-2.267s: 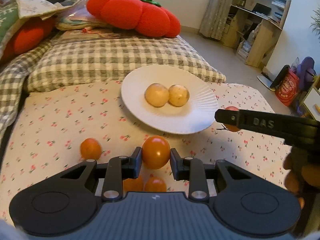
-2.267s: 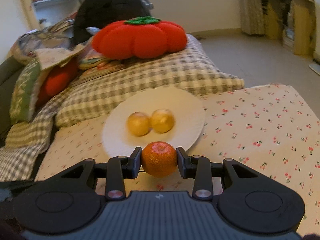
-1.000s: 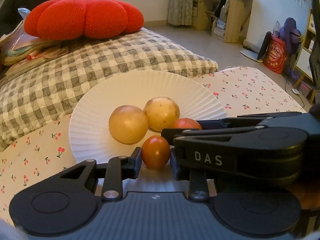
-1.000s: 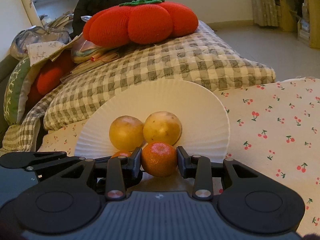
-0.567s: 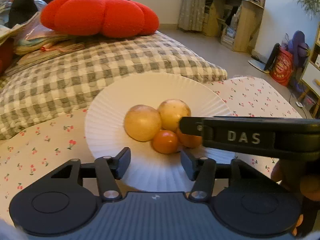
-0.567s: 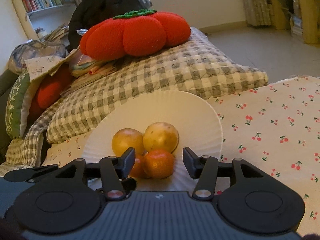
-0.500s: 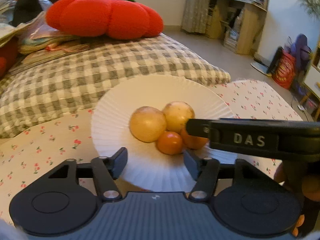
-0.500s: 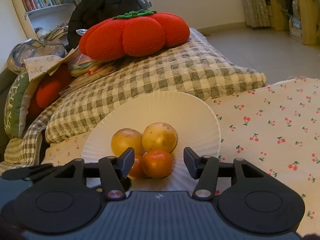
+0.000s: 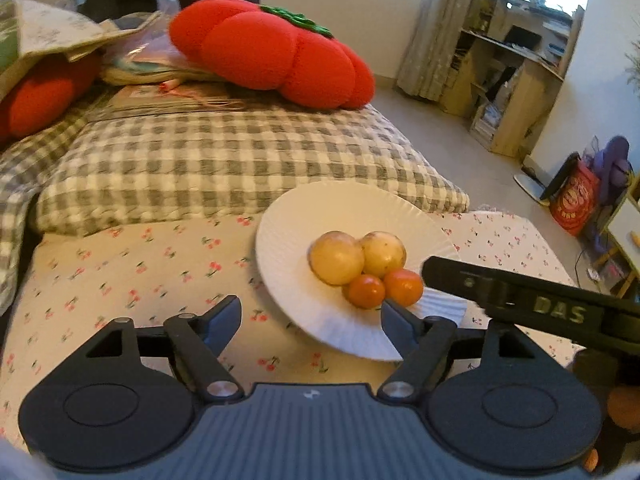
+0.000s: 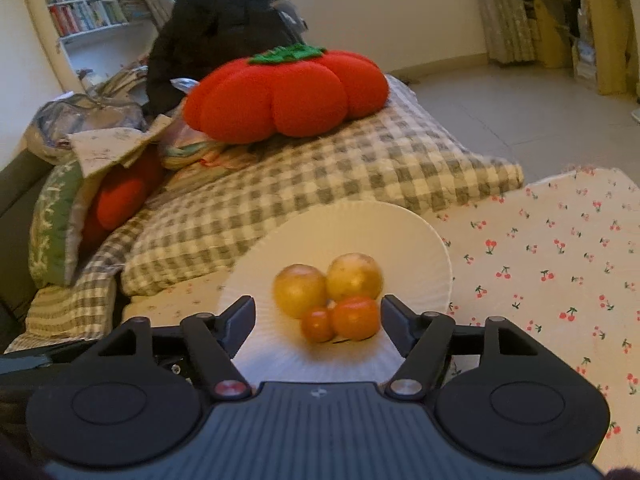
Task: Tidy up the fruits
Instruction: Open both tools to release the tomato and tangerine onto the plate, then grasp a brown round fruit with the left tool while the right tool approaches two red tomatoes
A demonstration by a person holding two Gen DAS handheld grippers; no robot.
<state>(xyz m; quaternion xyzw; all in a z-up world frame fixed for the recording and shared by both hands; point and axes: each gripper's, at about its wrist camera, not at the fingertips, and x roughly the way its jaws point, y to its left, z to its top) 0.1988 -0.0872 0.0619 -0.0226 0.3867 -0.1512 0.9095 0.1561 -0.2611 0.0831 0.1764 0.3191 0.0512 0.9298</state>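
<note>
Four fruits (image 10: 332, 300) cluster on the plate (image 10: 400, 232), gathered for tidiness, just beyond the right gripper (image 10: 318, 316). Both it and the left gripper (image 9: 310, 320) are opening, holding nothing.

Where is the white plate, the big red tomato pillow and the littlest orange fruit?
white plate (image 9: 304, 216): left wrist view, bare far rim.
red tomato pillow (image 10: 280, 96): right wrist view, middle of its front.
smallest orange fruit (image 9: 366, 291): left wrist view, its centre.
</note>
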